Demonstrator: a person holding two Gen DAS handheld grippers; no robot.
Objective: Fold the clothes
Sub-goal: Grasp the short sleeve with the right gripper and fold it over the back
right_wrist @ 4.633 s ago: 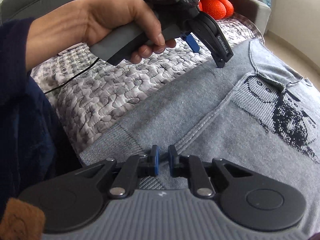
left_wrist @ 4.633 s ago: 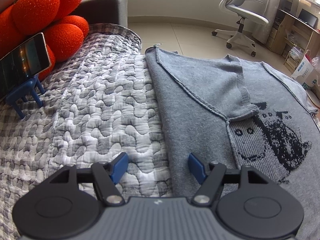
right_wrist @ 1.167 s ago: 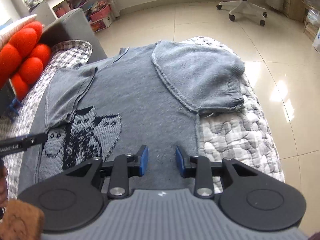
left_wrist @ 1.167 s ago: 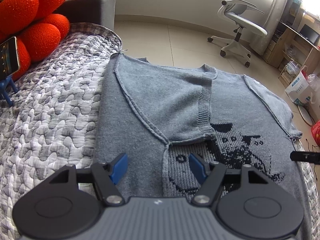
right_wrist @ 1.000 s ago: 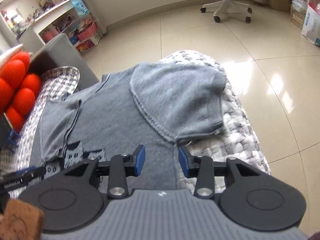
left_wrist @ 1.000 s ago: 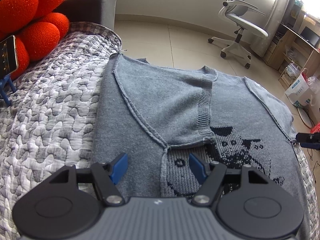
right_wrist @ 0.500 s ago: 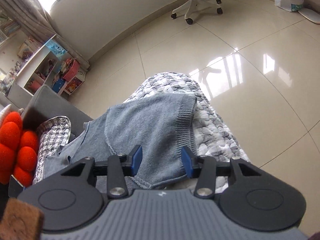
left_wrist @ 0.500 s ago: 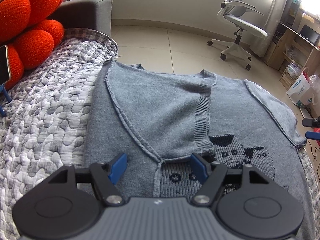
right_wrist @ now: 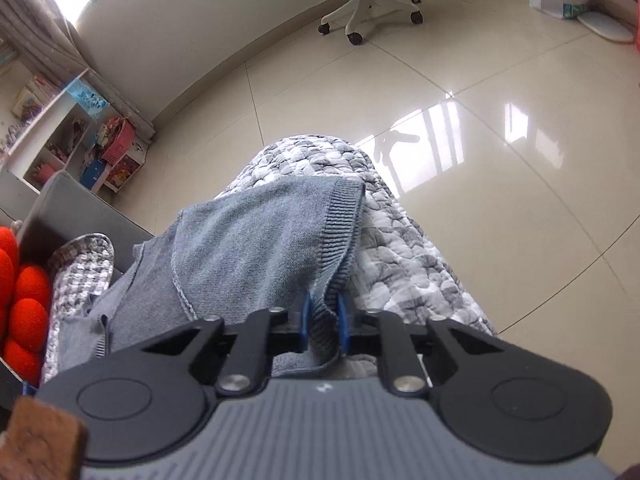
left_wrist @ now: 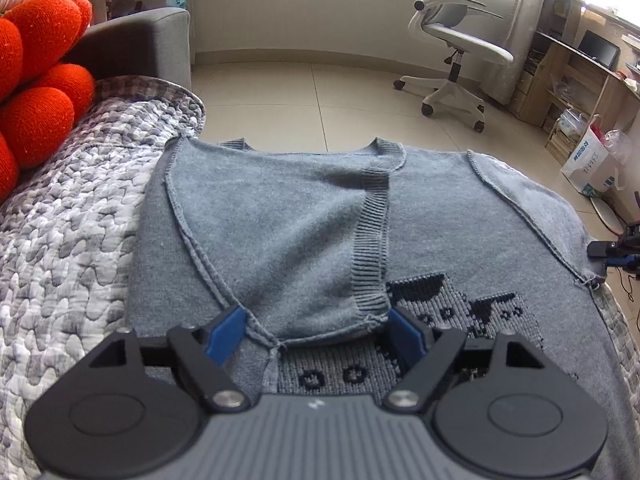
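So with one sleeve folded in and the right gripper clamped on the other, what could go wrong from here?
1. The right gripper pinches only the ribbed cuff of the grey knitted sweater; that small bite may slip when lifted.
2. This sleeve lies at the edge of the grey quilted cover; dropped, it could slide toward the floor.
3. The open left gripper straddles the folded sleeve and might disturb it.
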